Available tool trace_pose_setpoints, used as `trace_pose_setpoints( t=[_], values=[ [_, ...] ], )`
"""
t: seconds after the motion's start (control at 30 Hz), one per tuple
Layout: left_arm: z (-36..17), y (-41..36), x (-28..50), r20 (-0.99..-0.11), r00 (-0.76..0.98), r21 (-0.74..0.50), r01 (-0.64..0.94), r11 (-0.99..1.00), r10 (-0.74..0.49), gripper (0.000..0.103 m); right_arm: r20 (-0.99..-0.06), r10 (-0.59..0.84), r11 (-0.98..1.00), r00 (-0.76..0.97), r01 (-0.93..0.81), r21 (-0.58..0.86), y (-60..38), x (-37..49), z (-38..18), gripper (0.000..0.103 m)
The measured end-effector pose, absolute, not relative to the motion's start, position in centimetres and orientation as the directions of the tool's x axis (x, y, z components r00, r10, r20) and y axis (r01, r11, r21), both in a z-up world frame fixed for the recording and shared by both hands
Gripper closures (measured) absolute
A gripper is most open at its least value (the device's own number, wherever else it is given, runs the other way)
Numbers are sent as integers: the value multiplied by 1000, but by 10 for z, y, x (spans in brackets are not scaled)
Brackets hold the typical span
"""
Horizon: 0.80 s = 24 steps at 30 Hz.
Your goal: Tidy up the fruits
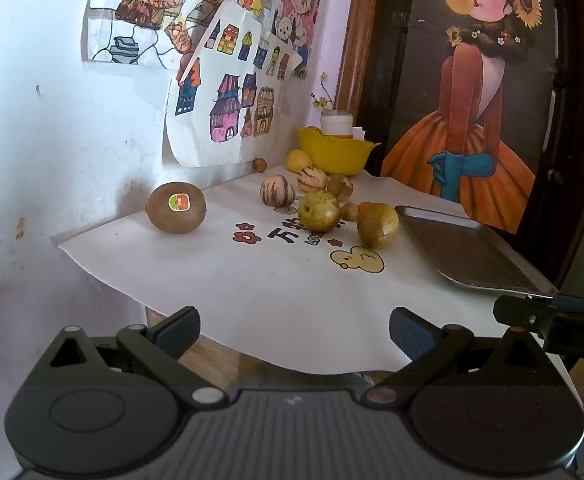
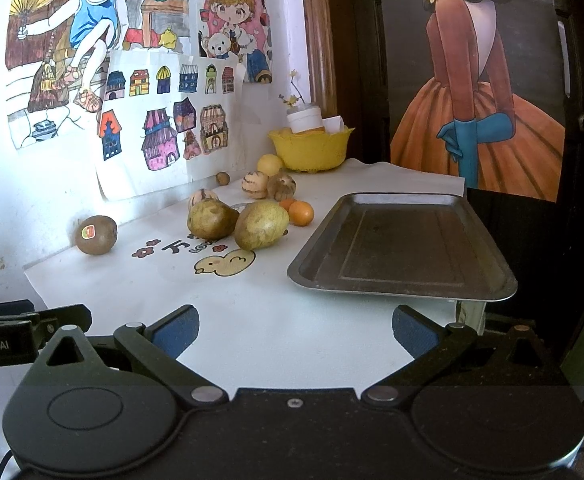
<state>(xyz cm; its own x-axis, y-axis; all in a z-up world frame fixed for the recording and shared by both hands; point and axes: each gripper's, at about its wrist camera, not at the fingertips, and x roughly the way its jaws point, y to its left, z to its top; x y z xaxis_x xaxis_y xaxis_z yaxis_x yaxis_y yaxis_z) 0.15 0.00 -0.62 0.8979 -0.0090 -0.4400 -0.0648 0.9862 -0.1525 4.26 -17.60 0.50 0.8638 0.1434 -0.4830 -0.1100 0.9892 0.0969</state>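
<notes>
A brown kiwi [image 1: 176, 208] with a sticker lies at the table's left, also in the right wrist view [image 2: 96, 235]. Two yellow-green pears [image 1: 319, 211] [image 1: 377, 225] lie mid-table; they show in the right wrist view [image 2: 211, 219] [image 2: 261, 224]. Striped melons [image 1: 277, 189] [image 1: 312, 179], small oranges [image 2: 301, 213] and a yellow fruit [image 1: 297, 159] lie behind. A dark metal tray [image 2: 404, 240] sits at the right, bare. My left gripper [image 1: 294, 332] and right gripper [image 2: 295, 330] are open and empty at the table's near edge.
A yellow bowl [image 2: 311, 148] holding a white jar stands at the back. A white cloth [image 1: 276, 280] with printed cartoons covers the table. A wall with drawings runs along the left; a dark painted panel stands at the right.
</notes>
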Motion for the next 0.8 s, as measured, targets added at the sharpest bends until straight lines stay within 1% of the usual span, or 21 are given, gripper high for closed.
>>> trace_pose_setpoints(
  t=[0.27,0.47,0.57,0.8],
  values=[
    [-4,10,11,-450,893,-176,-67,982,-19,0,-482,145,989,864,-128,67,-179,54,10,1],
    [1,28,28,-452,892,-169,-117,979,29,0,-462,158,987,873,-157,40,-180,76,18,1],
    [4,35,36,-455,889,-160,-136,978,50,1,-466,186,980,865,-196,26,-174,90,20,0],
    [9,56,61,-474,878,-160,-170,972,76,1,-492,295,935,819,-353,-28,-147,131,28,1]
  ],
)
